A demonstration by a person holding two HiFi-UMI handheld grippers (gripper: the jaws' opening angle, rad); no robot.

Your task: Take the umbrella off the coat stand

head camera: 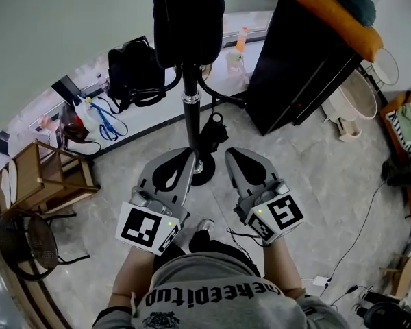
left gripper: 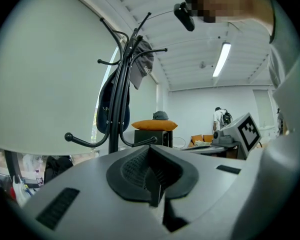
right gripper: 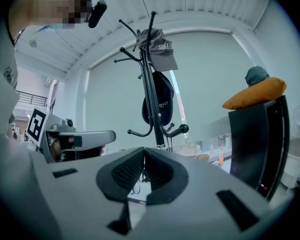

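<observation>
A black coat stand [head camera: 190, 108] rises straight ahead of me, its round base [head camera: 204, 170] between my two grippers. A dark blue, bag-like bundle [head camera: 188, 19] hangs from its upper hooks, also seen as the bundle [left gripper: 107, 109] and the bundle [right gripper: 160, 104]; I cannot tell whether it is the umbrella. A grey cap [right gripper: 160, 51] sits higher up. My left gripper [head camera: 185, 155] and right gripper [head camera: 234, 153] are level, side by side, short of the pole. Both stand shut and empty: the left gripper [left gripper: 150, 149] and the right gripper [right gripper: 144, 151] show pads meeting.
A black cabinet [head camera: 301, 60] carrying an orange cushion [head camera: 329, 12] stands right of the stand. A black backpack [head camera: 133, 70] leans on the wall at left. Wooden furniture [head camera: 44, 177] and a round black mesh thing [head camera: 24, 242] are at lower left. Cables [head camera: 356, 232] cross the floor at right.
</observation>
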